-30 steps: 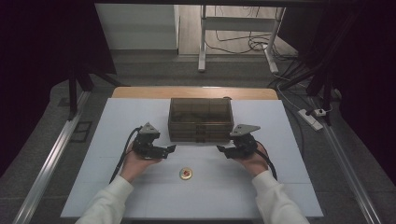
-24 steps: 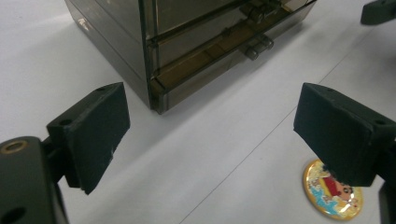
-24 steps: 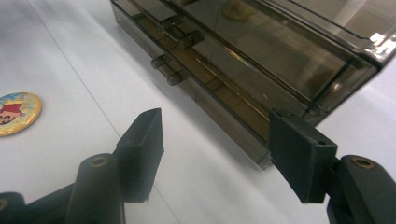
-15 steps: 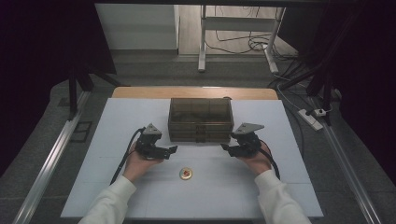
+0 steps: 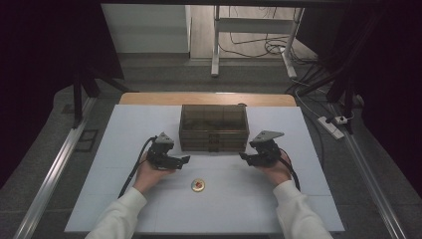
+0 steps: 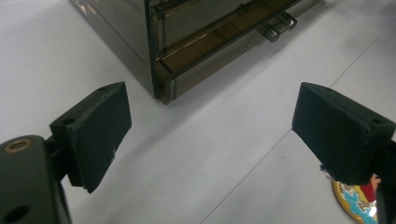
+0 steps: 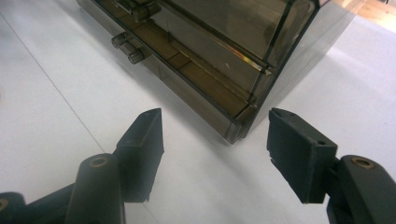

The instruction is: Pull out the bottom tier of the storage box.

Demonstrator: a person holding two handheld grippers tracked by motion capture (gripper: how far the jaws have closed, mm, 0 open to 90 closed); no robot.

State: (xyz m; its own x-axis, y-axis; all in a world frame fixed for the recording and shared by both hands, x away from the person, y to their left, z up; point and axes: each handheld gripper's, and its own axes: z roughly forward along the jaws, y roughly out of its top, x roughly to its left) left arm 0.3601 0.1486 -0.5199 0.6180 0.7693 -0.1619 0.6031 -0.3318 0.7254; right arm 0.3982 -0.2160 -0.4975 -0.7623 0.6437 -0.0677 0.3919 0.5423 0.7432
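On the bench (image 5: 124, 149), in the high view, a smoky clear drawer box (image 5: 214, 127) stands at mid-width, and it serves as the landmark here. The left hand-held gripper (image 5: 182, 159) sits just off the box's near left corner, the right hand-held gripper (image 5: 245, 157) just off its near right corner, both pointing inward. A small round badge (image 5: 198, 185) lies nearer the person than the box, between the two hands. Compared with a second ago, both hands have crept slightly closer to the box front; nothing has been picked up, so the work looks to be at the approach stage.

In the left gripper view, the left hand-held gripper (image 6: 210, 135) stands wide open with nothing between its pads, facing the box's corner (image 6: 159, 88); the lower drawer's handle (image 6: 279, 25) lies beyond, and the badge (image 6: 357, 205) peeks out at the lower right.

In the right gripper view, the right hand-held gripper (image 7: 215, 140) is open too, empty, aimed at the box's other near corner (image 7: 236, 128), clear of it. The drawer handle (image 7: 128, 49) sits farther along the front.
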